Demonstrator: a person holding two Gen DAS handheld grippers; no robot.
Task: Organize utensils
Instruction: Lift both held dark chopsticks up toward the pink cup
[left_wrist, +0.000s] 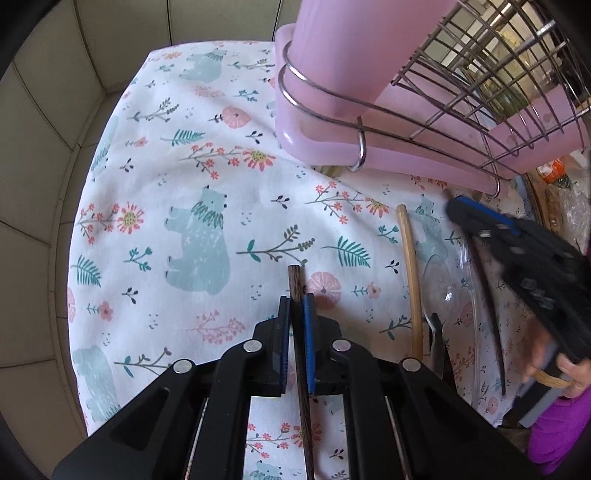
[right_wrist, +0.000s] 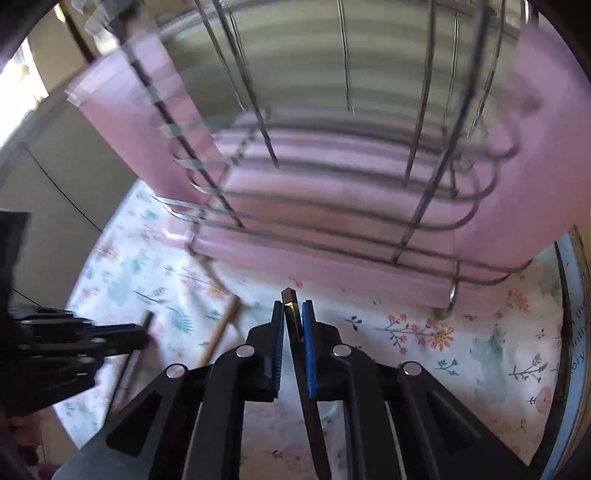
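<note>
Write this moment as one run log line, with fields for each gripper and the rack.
left gripper: shut on dark chopstick | right gripper: shut on gold-tipped chopstick | pink rack: ahead

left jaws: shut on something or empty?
Shut on a dark wooden chopstick: the left gripper has both blue pads against it, and its tip pokes out above the floral tablecloth.
</note>
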